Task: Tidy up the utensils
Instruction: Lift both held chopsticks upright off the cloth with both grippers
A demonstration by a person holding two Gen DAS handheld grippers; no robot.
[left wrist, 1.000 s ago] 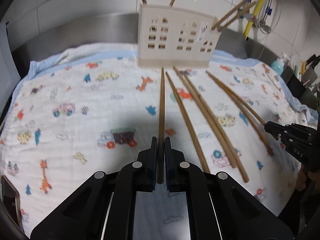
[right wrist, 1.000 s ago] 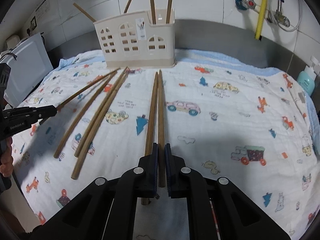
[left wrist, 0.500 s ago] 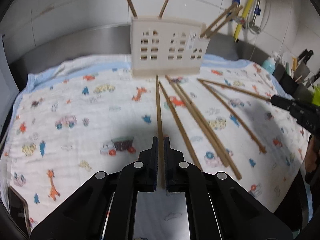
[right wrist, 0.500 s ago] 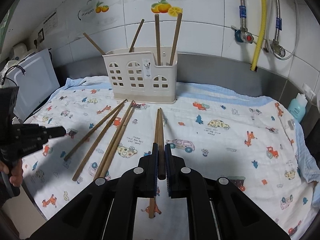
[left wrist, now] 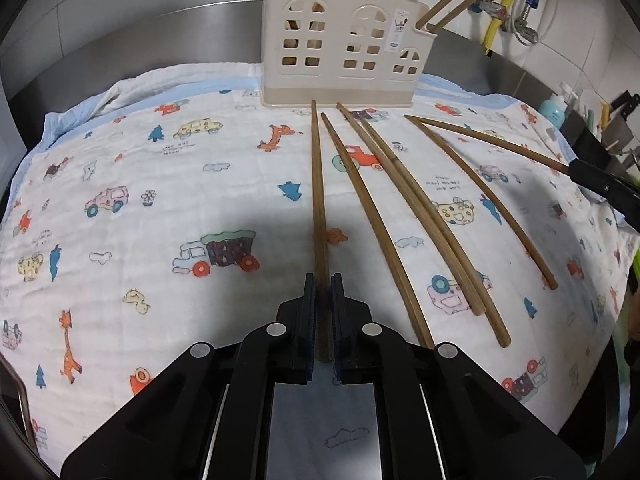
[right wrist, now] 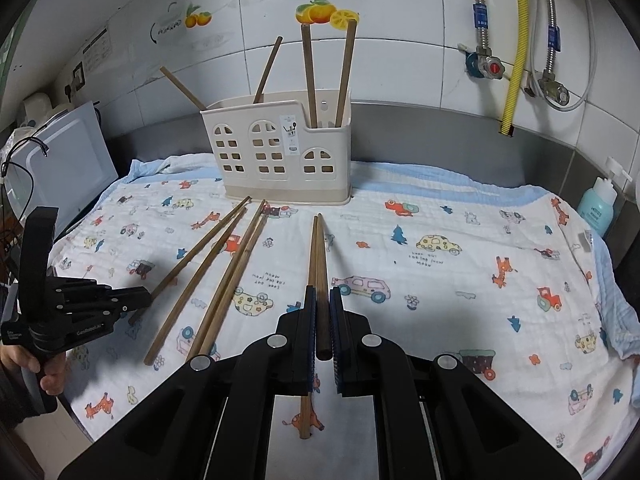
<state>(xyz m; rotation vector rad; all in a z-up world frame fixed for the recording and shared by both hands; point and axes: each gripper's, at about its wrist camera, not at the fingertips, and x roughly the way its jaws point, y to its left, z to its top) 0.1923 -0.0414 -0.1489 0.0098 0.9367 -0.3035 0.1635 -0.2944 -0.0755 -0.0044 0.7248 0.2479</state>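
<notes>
**Both grippers loaded with a chopstick, holder's next**

Going left to right across your setup: your left gripper point(left wrist: 323, 320) is pinched down narrow on one chopstick point(left wrist: 319, 200), gripping it near the thick end. The rest of that stick runs forward, its thin tip ending just short of the base of the cream holder point(left wrist: 344, 44). Can't tell for sure from the wrist view whether it's fully off the cloth or the tip is resting on it.

Right beside it on the cartoon-print cloth point(left wrist: 160, 208) are the loose chopsticks point(left wrist: 404, 208), three of them fanned out, then one more further right. So plenty left to sort.

Over on the right, your right gripper point(right wrist: 323, 320) is clamped tight on its own chopstick point(right wrist: 321, 276), which looks lifted, with another one point(right wrist: 306, 412) lying underneath it on the cloth. From that side you can see the holder point(right wrist: 280, 152) at the back of the counter, already carrying four sticks: two leaning in the left part, two standing in the lower right compartment.

So I'd say you're in the carry step, both picks done. The next move calls for tipping each stick toward upright and getting the tip over an open compartment before letting go. Watch the sticks already poking out, they could get knocked.
</notes>
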